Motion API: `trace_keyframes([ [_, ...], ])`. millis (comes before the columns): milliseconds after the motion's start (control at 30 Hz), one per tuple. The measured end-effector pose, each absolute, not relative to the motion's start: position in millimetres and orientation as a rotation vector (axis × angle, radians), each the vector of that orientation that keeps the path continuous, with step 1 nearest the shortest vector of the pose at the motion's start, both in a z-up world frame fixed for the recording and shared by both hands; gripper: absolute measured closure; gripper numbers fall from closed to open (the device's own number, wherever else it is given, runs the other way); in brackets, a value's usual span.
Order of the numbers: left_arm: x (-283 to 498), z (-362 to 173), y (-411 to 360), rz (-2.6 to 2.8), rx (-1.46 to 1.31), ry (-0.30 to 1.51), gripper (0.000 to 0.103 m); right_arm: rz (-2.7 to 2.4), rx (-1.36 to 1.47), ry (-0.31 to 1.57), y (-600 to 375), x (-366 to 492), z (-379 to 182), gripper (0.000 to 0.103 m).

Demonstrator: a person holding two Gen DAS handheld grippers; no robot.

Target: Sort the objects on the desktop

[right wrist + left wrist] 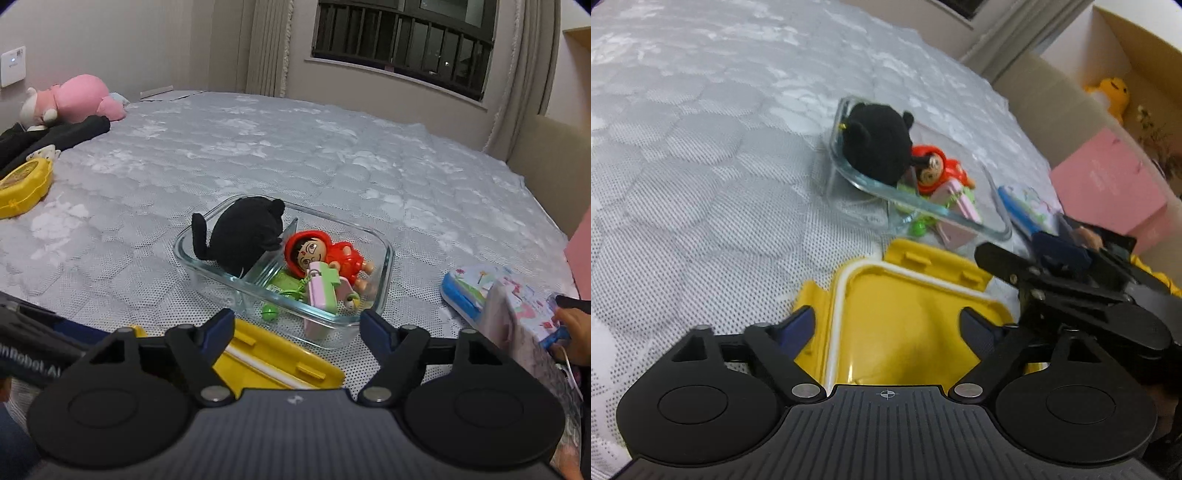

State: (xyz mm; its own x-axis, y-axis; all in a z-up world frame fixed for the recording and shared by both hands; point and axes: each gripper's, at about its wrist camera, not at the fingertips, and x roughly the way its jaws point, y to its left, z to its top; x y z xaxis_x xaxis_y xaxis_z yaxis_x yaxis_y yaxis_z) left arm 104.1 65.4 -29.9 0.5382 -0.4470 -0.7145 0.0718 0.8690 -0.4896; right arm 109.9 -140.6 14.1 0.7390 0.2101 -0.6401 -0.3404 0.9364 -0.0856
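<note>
Nearest the lens, the left claw (886,325) is held released over the yellow lid (905,325), prob. for a pickup; nothing is gripped. Beyond, the bed (258,147) carries the glass box (384,258), parked centrally w/ its divider keeping the black plush (243,236) apart from the red doll (332,254). The right claw (297,325) is likewise released, empty, just short of the box.
</note>
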Motion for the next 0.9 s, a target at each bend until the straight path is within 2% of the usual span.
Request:
trace_keyframes([
  [33, 104.1, -29.3, 68.0, -0.303, -0.429, 0.957, 0.044, 0.291, -0.211, 0.655, -139.9, 109.9, 15.3, 0.022],
  [100, 105.1, -31.1, 77.0, -0.294, -0.458, 0.970, 0.051, 0.265, -0.227, 0.626, -137.7, 109.9, 17.1, 0.021],
  [267, 99.1, -32.3, 101.2, -0.306, -0.530, 0.995, 0.048, 0.288, -0.227, 0.626, -136.1, 108.9, 16.5, 0.021],
  [300, 95.3, -31.3, 103.5, -0.295, -0.526, 0.987, 0.044, 0.292, -0.236, 0.622, -135.5, 107.1, 16.7, 0.021],
  [333, 90.8, -28.8, 104.5, -0.273, -0.513, 0.970, 0.020, 0.290, -0.239, 0.616, -135.8, 105.7, 17.2, 0.021],
  [367, 86.3, -25.7, 104.3, -0.249, -0.491, 0.949, 0.011, 0.288, -0.241, 0.610, -136.1, 104.3, 17.6, 0.020],
  [467, 72.0, -15.9, 105.4, -0.241, -0.435, 0.869, 0.009, 0.299, -0.191, 0.599, -136.5, 100.2, 20.3, 0.019],
  [567, 80.2, -24.8, 100.8, -0.219, -0.403, 0.927, 0.009, 0.393, -0.099, 0.628, -133.5, 96.8, 20.8, 0.018],
  [633, 90.7, -38.4, 97.8, -0.218, -0.428, 0.985, 0.021, 0.424, -0.096, 0.643, -128.1, 96.2, 18.6, 0.017],
  [700, 97.3, -46.4, 94.0, -0.208, -0.433, 0.998, 0.022, 0.433, -0.116, 0.647, -123.3, 95.1, 15.7, 0.017],
  [767, 97.9, -44.1, 90.1, -0.196, -0.397, 0.975, 0.038, 0.424, -0.156, 0.656, -120.6, 96.3, 11.1, 0.017],
  [800, 98.0, -43.1, 88.8, -0.193, -0.381, 0.968, 0.062, 0.424, -0.162, 0.666, -120.5, 97.4, 9.0, 0.017],
  [833, 98.4, -43.3, 89.1, -0.196, -0.379, 0.971, 0.074, 0.423, -0.159, 0.681, -120.8, 99.9, 6.6, 0.017],
  [900, 99.6, -44.8, 94.0, -0.210, -0.403, 0.974, 0.078, 0.419, -0.148, 0.701, -120.3, 102.2, 3.7, 0.017],
])
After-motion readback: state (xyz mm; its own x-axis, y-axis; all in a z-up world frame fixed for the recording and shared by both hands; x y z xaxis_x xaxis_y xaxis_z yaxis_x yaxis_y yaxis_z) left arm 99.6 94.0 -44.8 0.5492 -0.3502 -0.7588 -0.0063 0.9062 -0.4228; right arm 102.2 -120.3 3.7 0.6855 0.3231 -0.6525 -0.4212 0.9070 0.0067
